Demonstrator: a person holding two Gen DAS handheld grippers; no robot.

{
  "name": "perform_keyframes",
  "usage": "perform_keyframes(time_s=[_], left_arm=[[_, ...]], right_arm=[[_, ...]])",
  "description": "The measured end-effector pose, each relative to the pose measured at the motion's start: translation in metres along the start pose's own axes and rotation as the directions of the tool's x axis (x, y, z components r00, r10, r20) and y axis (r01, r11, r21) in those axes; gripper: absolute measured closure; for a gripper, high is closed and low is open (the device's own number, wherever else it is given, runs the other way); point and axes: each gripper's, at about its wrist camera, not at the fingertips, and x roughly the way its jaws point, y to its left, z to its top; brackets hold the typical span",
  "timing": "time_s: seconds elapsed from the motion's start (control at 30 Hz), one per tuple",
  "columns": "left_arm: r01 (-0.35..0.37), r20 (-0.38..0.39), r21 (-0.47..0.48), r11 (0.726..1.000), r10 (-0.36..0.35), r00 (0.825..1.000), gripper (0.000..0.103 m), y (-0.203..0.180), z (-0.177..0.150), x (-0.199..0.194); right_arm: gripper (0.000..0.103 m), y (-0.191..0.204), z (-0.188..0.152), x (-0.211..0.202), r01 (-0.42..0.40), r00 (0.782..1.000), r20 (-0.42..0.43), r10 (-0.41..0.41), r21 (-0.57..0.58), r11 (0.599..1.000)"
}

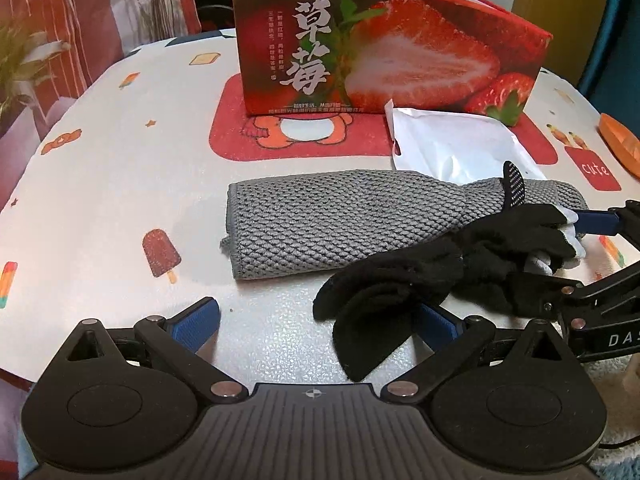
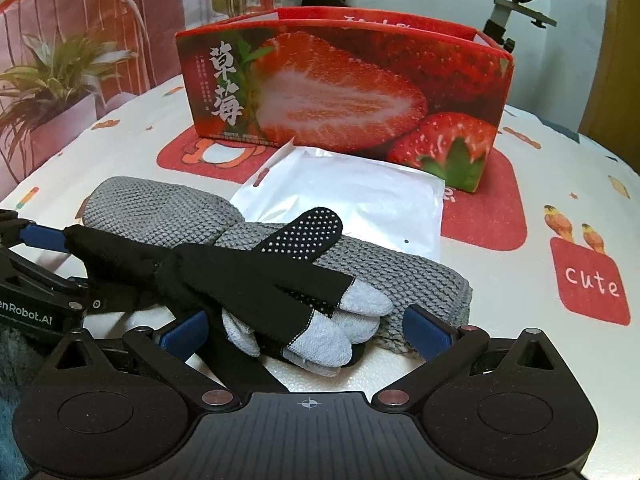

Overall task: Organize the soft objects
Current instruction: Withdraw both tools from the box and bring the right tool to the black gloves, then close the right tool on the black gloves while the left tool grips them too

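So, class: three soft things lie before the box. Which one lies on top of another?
The black glove: it lies across the grey towel; the white pouch lies flat behind.

Both hand-held grippers (image 1: pixel 316 326) (image 2: pixel 304 330) wide open

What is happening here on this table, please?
A person with a gripper in each hand is tidying soft things. Both grippers are at a black glove with grey fingertips, which lies partly across a folded grey towel. The left gripper is open around the cuff end; the right gripper is open around the fingertips. A white pouch lies behind the towel, in front of an open strawberry box. Nothing is lifted yet.
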Motion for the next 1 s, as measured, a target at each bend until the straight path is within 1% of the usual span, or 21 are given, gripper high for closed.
perform_keyframes(time_s=[0.13,0.3,0.4,0.5,0.53,0.57,0.63,0.7,0.73,0.77,0.83,0.87,0.93,1.0], left_arm=[[0.007,-0.006,-0.003,1.0,-0.007,1.0,0.0,0.002,0.001,0.0],[0.012,-0.001,-0.001,1.0,-0.012,1.0,0.0,0.002,0.002,0.002],[0.02,-0.001,-0.001,1.0,-0.02,1.0,0.0,0.003,0.002,0.001],[0.041,0.006,-0.023,0.999,-0.041,0.999,0.003,0.007,0.002,-0.001],[0.05,0.011,-0.034,0.998,-0.05,0.999,0.008,0.009,0.001,-0.003],[0.057,0.016,-0.044,0.997,-0.057,0.998,0.014,0.011,0.001,-0.005],[0.089,0.03,-0.06,0.994,-0.088,0.996,0.019,0.013,0.001,-0.01],[0.12,0.053,-0.058,0.991,-0.117,0.992,0.02,0.013,0.001,-0.016],[0.133,0.069,-0.049,0.99,-0.129,0.989,0.025,0.011,0.0,-0.019],[0.148,0.082,-0.039,0.988,-0.144,0.986,0.034,0.009,0.0,-0.021],[0.173,0.099,-0.024,0.985,-0.17,0.98,0.045,0.005,0.001,-0.023],[0.186,0.101,-0.02,0.982,-0.184,0.978,0.048,0.004,0.001,-0.022],[0.211,0.096,-0.021,0.977,-0.208,0.973,0.052,0.004,0.0,-0.019],[0.22,0.094,-0.028,0.975,-0.217,0.972,0.058,0.005,0.0,-0.015]], right_arm=[[0.0,0.004,-0.001,0.002,0.018,1.0,-0.001,-0.018,-0.021,1.0],[0.0,-0.006,0.0,0.001,-0.015,1.0,0.019,0.014,0.045,0.999],[0.0,-0.003,-0.002,0.002,-0.007,1.0,0.019,0.007,0.021,1.0],[0.0,0.002,-0.003,0.002,0.006,1.0,0.017,-0.006,-0.014,1.0],[0.0,0.001,-0.004,0.002,0.003,1.0,0.02,-0.003,-0.014,1.0],[0.0,0.001,-0.004,0.002,-0.001,1.0,0.023,0.001,-0.011,1.0],[0.0,-0.002,-0.004,0.001,-0.01,1.0,0.028,0.01,-0.001,1.0],[0.0,-0.003,-0.004,0.0,-0.016,0.999,0.031,0.016,0.005,1.0],[0.0,-0.003,-0.004,-0.001,-0.016,0.999,0.032,0.016,0.005,1.0],[0.0,-0.002,-0.004,-0.001,-0.015,0.999,0.033,0.015,0.002,1.0],[0.0,-0.002,-0.005,-0.001,-0.012,0.999,0.033,0.013,-0.003,1.0],[0.0,-0.002,-0.005,-0.002,-0.013,0.999,0.034,0.013,-0.006,1.0],[0.0,-0.002,-0.004,-0.003,-0.012,0.999,0.036,0.012,-0.012,1.0],[0.0,-0.001,-0.004,-0.007,-0.009,0.999,0.045,0.009,-0.021,1.0]])
